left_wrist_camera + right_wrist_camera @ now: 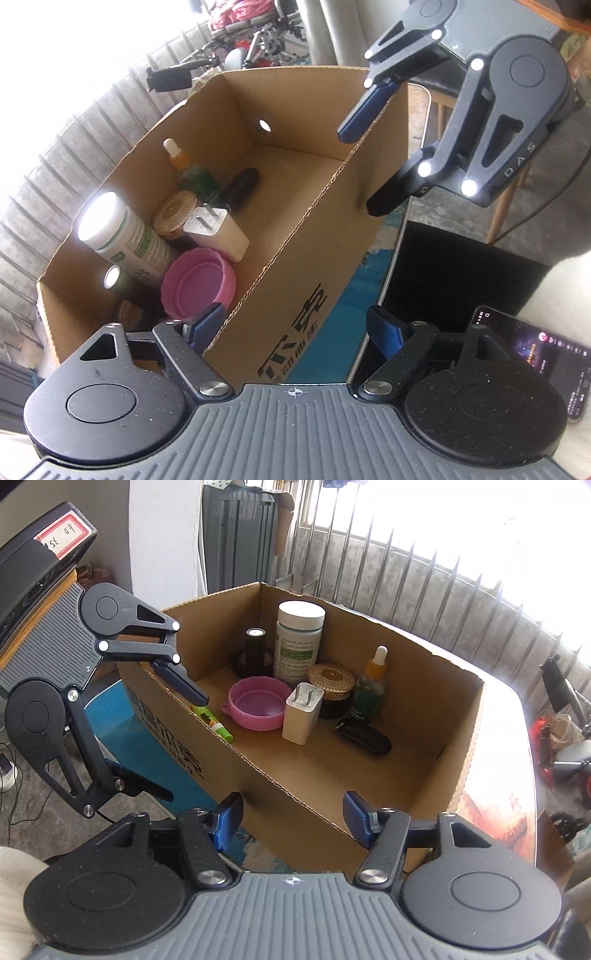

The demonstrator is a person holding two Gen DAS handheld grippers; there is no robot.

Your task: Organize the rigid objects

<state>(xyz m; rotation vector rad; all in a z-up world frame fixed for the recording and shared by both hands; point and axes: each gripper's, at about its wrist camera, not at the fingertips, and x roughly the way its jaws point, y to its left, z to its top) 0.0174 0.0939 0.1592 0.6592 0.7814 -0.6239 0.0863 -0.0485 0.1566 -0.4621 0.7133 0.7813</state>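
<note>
Left wrist view: the left gripper is hanging over the near wall of the box, jaws apart and holding nothing, one finger inside by the pink bowl. The right gripper is hovering at the far corner, jaws apart too, one finger inside the wall and one outside. Risk, as I judge it: a finger catching the thin corrugated rim could drag the light box, tipping the tall white bottle.

Right wrist view: everything is sitting in the box, clustered at one end. The white bottle is a smooth plastic cylinder; the charger is a glossy block with metal prongs; the jar is carrying a ribbed gold lid; the dropper is slim glass; a black fob and a green pen are lying flat.
</note>
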